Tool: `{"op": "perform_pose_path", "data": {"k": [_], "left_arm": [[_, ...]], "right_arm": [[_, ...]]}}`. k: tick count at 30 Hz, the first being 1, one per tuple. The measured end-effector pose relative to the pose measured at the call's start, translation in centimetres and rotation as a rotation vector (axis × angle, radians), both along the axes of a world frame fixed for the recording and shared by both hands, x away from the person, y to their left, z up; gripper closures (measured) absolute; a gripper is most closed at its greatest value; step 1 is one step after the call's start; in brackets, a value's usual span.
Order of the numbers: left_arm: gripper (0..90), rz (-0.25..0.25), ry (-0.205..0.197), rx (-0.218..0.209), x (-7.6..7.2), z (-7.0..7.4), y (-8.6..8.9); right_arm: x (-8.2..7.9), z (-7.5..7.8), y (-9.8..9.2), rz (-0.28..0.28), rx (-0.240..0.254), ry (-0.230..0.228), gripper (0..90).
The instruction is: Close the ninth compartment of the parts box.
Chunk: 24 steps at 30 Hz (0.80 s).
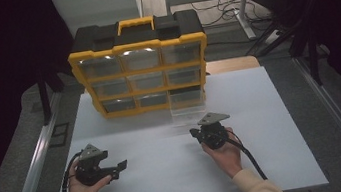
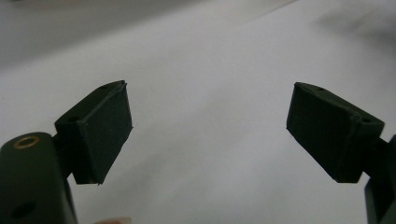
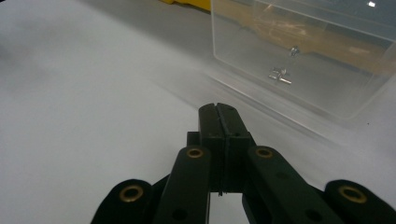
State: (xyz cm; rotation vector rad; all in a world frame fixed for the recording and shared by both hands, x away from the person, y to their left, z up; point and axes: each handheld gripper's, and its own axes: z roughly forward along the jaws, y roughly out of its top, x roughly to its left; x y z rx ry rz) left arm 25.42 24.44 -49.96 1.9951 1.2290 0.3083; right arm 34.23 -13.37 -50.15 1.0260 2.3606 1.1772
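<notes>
Clear drawer (image 1: pixel 188 107) out on surface (image 1: pixel 277 151) at cabinet's (image 1: pixel 140 65) 5 o'clock, screws (image 3: pixel 280 74) untouched inside. Right claw (image 1: pixel 195 134) pressed together, empty — left claw (image 1: pixel 120 166) spread, empty. Picking not started.

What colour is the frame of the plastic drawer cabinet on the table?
Yellow, with a black top; the plastic drawer cabinet shows best in the high view.
</notes>
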Motion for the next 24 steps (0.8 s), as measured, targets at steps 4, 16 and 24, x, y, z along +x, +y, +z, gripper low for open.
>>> {"op": "perform_pose_path", "data": {"k": [4, 16, 24], "left_arm": [[14.1, 0.005, 0.001, -0.003, -0.1, 0.0, 0.1], [14.1, 0.016, -0.008, -0.001, -0.3, 0.2, 0.5], [14.1, 0.006, -0.008, -0.001, -0.2, 0.2, 0.2]], "right_arm": [[1.1, -0.2, 0.4, -0.016, 0.004, -0.008, 90.0], [3.4, -0.8, 1.3, -0.064, -0.002, -0.01, 90.0], [4.3, -1.0, 1.3, -0.095, 0.004, -0.01, 90.0]]}}
